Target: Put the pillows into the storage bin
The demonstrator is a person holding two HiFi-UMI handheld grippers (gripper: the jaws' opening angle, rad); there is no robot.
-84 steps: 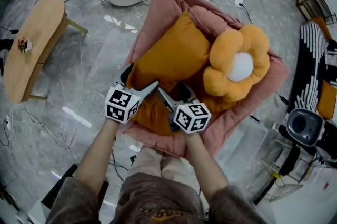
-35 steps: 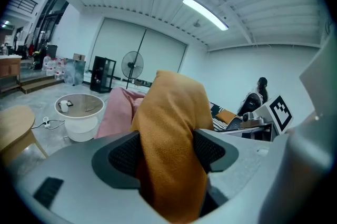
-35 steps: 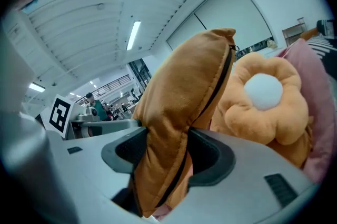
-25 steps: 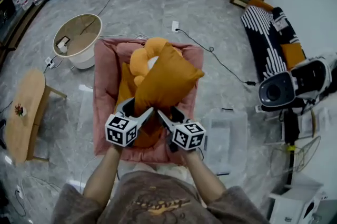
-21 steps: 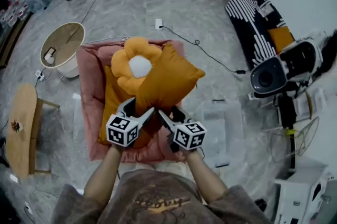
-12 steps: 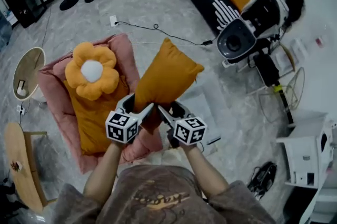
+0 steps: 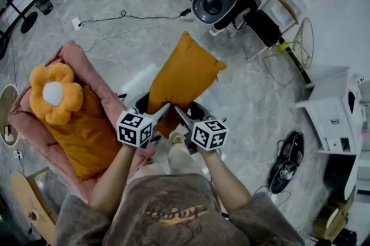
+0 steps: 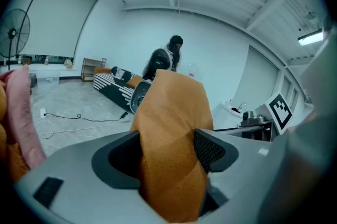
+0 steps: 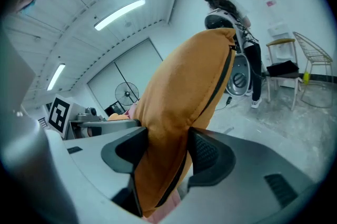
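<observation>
Both tools have the orange pillow (image 7: 185, 76) by its lower edge: my left gripper (image 7: 151, 112) and right gripper (image 7: 186, 116) each pinch a thick fold of fabric, jaws partly closed, holding it upright above the marble floor (image 7: 254, 106). The flower pillow (image 7: 54, 93) lies well apart, at the pink bed's (image 7: 88, 73) far end.

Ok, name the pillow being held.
The plain orange pillow, clamped by left gripper and right gripper; the flower pillow and second orange pillow lie on the pink bed.
</observation>
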